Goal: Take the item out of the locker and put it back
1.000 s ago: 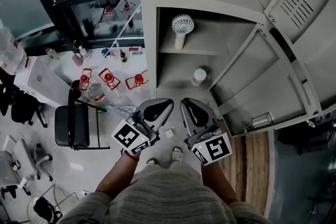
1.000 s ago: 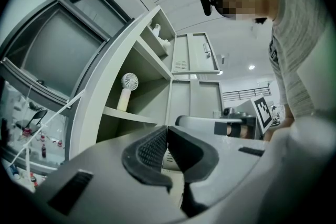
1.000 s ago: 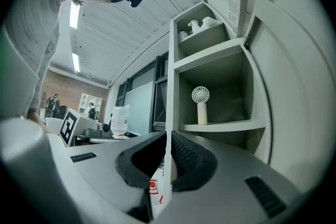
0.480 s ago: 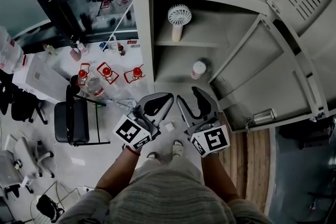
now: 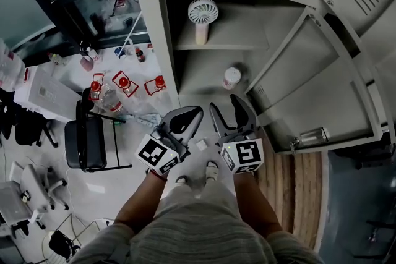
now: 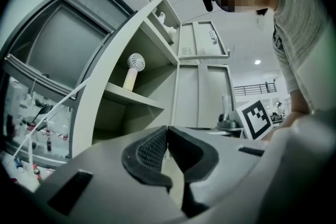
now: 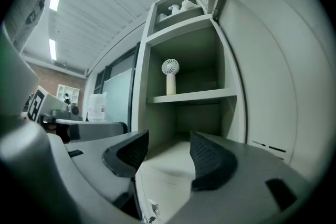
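your right tongs [image 5: 226, 106] stand wide apart, their jaws have just been opening, and nothing is between them. your left tongs [image 5: 197, 113], just beside them, are closed pad to pad on nothing.

both point level into the open locker [image 5: 162, 46]. the right tongs are lined up with its lower compartment; the left tongs sit off toward the locker's side wall. so the right hand is the nearer one, and the only one ready to take hold.

straight ahead of the right tongs, a little way into that lower compartment, a small white jar [image 5: 232, 76] stands upright on the shelf floor. the right gripper view does not show it, so it may be hidden by a jaw. one shelf above the tongs a small white fan [image 5: 202, 14] stands on its handle, long axis vertical.

the task does not say which item is meant. by position i judge it is the jar: ahead and slightly low, clear of the walls. with its axis upright, your level tongs can close across its sides. the open door [image 5: 309, 83] hangs off to the right, apart from the tongs.
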The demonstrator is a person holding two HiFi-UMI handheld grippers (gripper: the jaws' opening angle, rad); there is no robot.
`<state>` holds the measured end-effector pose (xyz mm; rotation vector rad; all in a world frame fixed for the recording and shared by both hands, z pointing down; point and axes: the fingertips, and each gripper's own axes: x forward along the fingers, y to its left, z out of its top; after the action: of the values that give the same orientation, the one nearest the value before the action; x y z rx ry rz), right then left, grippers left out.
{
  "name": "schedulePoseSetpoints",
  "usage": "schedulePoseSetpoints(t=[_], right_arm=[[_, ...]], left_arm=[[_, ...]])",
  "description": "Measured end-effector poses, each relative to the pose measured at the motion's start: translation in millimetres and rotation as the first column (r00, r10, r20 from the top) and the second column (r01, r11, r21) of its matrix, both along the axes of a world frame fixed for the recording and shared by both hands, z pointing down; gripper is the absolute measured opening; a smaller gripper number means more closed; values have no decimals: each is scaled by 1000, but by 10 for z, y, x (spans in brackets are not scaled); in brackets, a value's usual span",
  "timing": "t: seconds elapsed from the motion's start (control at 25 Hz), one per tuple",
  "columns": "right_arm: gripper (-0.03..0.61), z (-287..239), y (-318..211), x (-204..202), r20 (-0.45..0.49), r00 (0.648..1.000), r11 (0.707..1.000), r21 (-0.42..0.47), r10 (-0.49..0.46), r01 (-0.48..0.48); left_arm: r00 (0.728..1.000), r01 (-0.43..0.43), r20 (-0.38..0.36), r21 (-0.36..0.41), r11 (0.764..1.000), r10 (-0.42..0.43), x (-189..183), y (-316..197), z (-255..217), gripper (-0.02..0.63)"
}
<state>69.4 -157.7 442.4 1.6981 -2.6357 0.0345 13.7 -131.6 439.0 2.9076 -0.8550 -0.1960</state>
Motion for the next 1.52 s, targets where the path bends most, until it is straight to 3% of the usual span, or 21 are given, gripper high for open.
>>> schedulePoseSetpoints(t=[0.48,0.88,1.16,1.52], right_arm=[[258,510,-455,320,-43,980,977,-87,193,-196],[264,791,-800,481,-42,949,932,-179,313,-315],[264,905,-1007,580,-55,934,907,-222,354,-357],[261,994,-1147,572,-115,928,900,-230,353,-371]], left_arm=[[1000,14,16,-42,999,-13,67,-128,215,8],[1000,22,20,-65,998,-21,38,-208,296,8],[1000,24,21,-72,997,-23,1,-264,318,8],[999,23,29,-80,997,-21,-29,-297,368,8]])
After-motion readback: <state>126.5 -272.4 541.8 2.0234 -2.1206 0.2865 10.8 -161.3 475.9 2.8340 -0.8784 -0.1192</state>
